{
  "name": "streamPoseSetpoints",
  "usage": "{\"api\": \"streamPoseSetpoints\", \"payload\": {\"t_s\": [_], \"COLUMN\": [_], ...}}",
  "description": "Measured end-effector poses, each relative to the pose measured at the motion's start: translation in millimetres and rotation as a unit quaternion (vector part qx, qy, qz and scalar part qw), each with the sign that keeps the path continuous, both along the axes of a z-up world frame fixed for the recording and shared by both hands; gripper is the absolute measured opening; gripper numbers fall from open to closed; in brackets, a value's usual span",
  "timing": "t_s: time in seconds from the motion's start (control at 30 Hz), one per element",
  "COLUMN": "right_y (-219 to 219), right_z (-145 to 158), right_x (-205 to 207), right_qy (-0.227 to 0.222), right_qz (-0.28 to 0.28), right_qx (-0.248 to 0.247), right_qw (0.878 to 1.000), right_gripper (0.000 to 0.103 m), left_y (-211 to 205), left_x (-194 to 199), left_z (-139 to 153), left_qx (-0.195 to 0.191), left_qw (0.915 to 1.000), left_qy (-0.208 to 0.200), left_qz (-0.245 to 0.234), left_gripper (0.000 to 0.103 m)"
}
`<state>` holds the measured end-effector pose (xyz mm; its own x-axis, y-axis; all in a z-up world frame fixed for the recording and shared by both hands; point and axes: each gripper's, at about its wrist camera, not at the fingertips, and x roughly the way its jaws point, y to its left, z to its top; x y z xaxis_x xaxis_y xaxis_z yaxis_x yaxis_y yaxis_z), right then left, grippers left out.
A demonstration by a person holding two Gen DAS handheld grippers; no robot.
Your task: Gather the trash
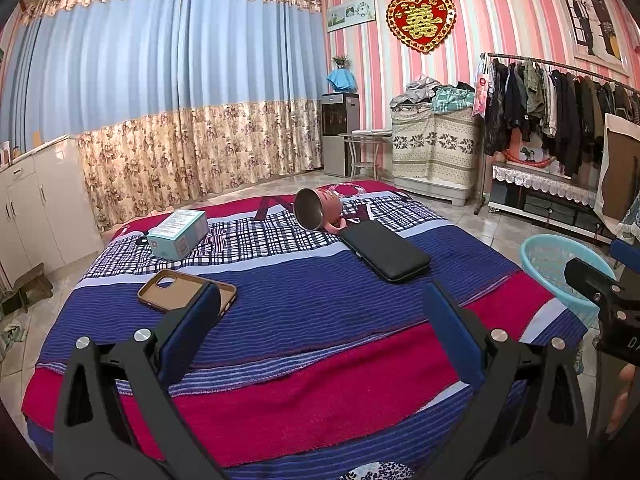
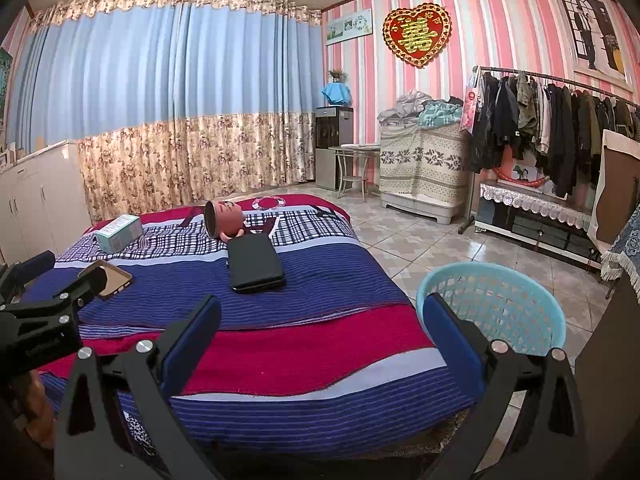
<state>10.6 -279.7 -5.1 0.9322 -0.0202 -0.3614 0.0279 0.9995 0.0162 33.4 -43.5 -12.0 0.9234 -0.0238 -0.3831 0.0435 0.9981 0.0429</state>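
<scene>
Hovering over the bed (image 1: 304, 304), both the left gripper (image 1: 320, 320) and the right gripper (image 2: 320, 332) stand spread wide, holding nothing. On the bed lie a box (image 1: 178, 233), a tipped cup (image 1: 318, 208), a black case (image 1: 384, 252) and a phone case (image 1: 176, 290). A basket (image 2: 492, 304) stands on the floor just beside the bed.

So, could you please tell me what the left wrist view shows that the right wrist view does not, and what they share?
Only the left wrist view shows the left claw head-on, open over the blanket, with the right claw at its right edge.

Only the right wrist view shows the blue basket's whole rim and empty mesh interior, on the floor beside the bed.

Both show the tipped pink mug, black case, teal box and brown phone case on the bed.
</scene>
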Motion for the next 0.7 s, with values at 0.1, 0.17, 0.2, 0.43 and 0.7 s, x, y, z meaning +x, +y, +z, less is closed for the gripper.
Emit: {"api": "streamPoseSetpoints", "payload": {"t_s": [0.1, 0.17, 0.2, 0.43, 0.7], "right_y": [-0.4, -0.3, -0.2, -0.2, -0.4], "right_z": [0.4, 0.3, 0.0, 0.1, 0.2], "right_x": [-0.1, -0.1, 0.0, 0.0, -0.1], "right_qy": [0.000, 0.000, 0.000, 0.000, 0.000], "right_qz": [-0.001, 0.000, 0.000, 0.000, 0.000], "right_qx": [0.001, 0.000, 0.000, 0.000, 0.000], "right_qw": [1.000, 1.000, 1.000, 1.000, 1.000], "right_gripper": [0.099, 0.099, 0.099, 0.099, 0.099], "left_y": [0.8, -0.3, -0.4, -0.6, -0.5], "left_x": [0.4, -0.1, -0.1, -0.4, -0.6], "left_z": [0.3, -0.1, -0.3, -0.5, -0.6], "left_qx": [0.000, 0.000, 0.000, 0.001, 0.001], "left_qw": [1.0000, 1.0000, 1.0000, 1.0000, 1.0000], "left_qy": [0.000, 0.000, 0.000, -0.001, -0.001], "left_qz": [0.000, 0.000, 0.000, 0.000, 0.000], "left_gripper": [0.098, 0.098, 0.098, 0.098, 0.098]}}
